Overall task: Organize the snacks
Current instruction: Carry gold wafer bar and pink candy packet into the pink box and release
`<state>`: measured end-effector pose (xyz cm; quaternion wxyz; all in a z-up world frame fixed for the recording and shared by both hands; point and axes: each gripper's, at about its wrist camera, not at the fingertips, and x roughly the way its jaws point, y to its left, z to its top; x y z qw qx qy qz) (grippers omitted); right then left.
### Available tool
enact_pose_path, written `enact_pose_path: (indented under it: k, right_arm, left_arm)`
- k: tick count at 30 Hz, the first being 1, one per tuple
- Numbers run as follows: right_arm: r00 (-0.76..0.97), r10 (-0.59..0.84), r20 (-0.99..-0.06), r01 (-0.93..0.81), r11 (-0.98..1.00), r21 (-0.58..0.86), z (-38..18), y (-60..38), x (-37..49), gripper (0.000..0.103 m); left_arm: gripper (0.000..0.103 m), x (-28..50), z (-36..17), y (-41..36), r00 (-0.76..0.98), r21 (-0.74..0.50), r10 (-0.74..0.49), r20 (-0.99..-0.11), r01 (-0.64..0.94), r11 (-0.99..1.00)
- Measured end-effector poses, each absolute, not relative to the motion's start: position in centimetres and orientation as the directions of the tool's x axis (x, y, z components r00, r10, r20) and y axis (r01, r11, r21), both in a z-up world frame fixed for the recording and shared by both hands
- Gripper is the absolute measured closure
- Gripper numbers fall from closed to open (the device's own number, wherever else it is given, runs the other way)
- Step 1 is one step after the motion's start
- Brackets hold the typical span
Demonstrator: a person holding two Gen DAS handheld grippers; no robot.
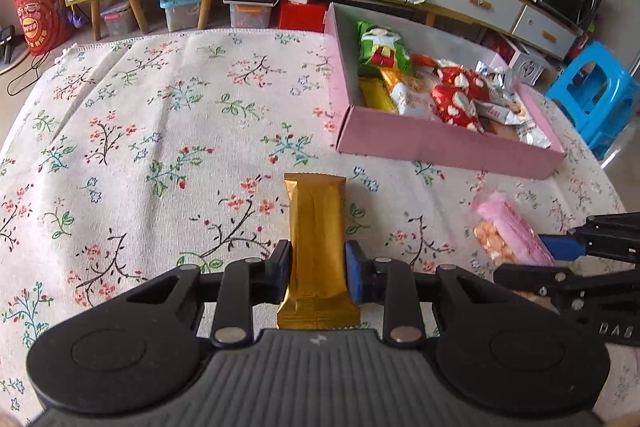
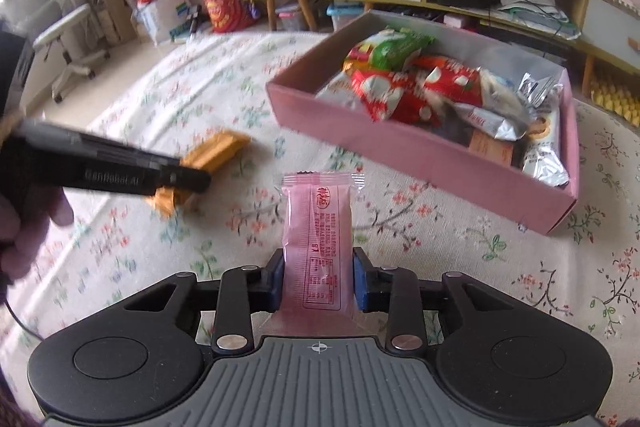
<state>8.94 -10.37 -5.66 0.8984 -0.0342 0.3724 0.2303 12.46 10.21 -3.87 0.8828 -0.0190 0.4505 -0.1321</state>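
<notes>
The left gripper (image 1: 318, 275), black with blue pads, is clamped on a long gold foil snack bar (image 1: 316, 247). The bar sits lengthwise between the pads, which press its two long edges near the lower half; its crimped near end reaches back toward the gripper body and its far end points out over the table (image 1: 160, 131), which is covered with a white cloth printed with small flowers. From the right wrist view the same bar shows as a blurred gold shape under the left gripper's black fingers.

The right gripper (image 2: 318, 279) pinches a pink plastic-wrapped snack packet (image 2: 318, 231) printed with red text. The packet stands between the pads, gripped at its lower part, with its serrated top edge pointing away from the gripper. In the left wrist view this packet lies low at the right, at the tips of the right gripper's fingers.

Beyond both grippers, toward the far right of the table, rests a shallow pink cardboard box (image 1: 440, 147), open on top and already holding a heap of wrapped snacks (image 1: 436, 87) in green, red, orange and silver.
</notes>
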Motion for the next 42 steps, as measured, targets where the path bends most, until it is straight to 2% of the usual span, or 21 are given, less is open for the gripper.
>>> enact_pose_path:
  k: [13,21,27,35,42]
  right_arm:
    - [0.667,0.409,-0.623,-0.378,0.906,0.190,-2.1,-12.7,10.5,0.072]
    - [0.705,0.368,-0.606,-0.325,0.927,0.186,-0.8,-14.7,11.8,0.072]
    - [0.735,0.318,-0.599,-0.255,0.948,0.190,0.4,-16.9,14.1,0.072]
    - [0.745,0.280,-0.605,-0.182,0.958,0.220,0.2,-19.2,18.4,0.072]
    - [0.747,0.254,-0.615,-0.149,0.965,0.218,-0.7,-19.7,21.2,0.071]
  left_arm:
    - [0.077,12.5,-1.5,9.3,0.595,-0.188,-0.265,-0.759,0.189,0.964]
    - [0.077,13.4,-0.2,8.0,0.627,-0.189,-0.261,-0.734,0.181,0.965]
    - [0.077,15.8,0.9,5.3,0.650,-0.163,-0.276,-0.708,0.230,0.959]
    - [0.077,19.9,1.0,1.1,0.654,-0.210,-0.331,-0.681,0.259,0.943]
    - [0.077,21.7,0.2,-1.1,0.656,-0.185,-0.335,-0.677,0.289,0.939]
